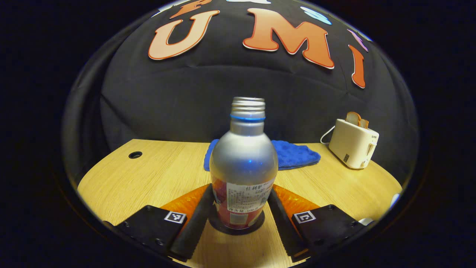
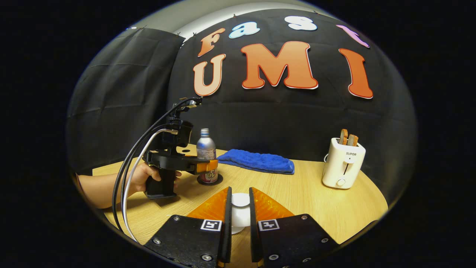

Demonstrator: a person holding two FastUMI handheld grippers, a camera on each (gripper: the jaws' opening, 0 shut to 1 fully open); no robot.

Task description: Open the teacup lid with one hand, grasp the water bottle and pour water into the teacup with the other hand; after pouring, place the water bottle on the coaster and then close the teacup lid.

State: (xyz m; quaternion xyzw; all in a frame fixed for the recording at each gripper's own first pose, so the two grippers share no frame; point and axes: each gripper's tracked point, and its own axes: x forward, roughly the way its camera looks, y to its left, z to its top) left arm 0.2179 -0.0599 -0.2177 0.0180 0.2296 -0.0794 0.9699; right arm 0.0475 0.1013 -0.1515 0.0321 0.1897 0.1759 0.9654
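A silver water bottle point(image 1: 243, 163) with no cap stands upright on a dark round coaster point(image 1: 256, 227). My left gripper point(image 1: 241, 191) has a finger against each side of its labelled lower body. In the right gripper view the same bottle point(image 2: 206, 149) stands on the coaster point(image 2: 217, 181), with the left gripper point(image 2: 208, 165) around it and a hand point(image 2: 143, 175) on the handle. My right gripper point(image 2: 240, 190) is shut on a white teacup lid point(image 2: 240, 201), with the fingers close on its knob. What lies beneath the lid is hidden by the fingers.
A blue cloth point(image 2: 256, 160) lies at the back of the wooden table point(image 2: 308, 201). A white toaster point(image 2: 343, 163) with bread slices stands at the right. Small white shapes point(image 1: 394, 199) show at the right edge of the left gripper view. A cable hole point(image 1: 135, 155) is at the far left.
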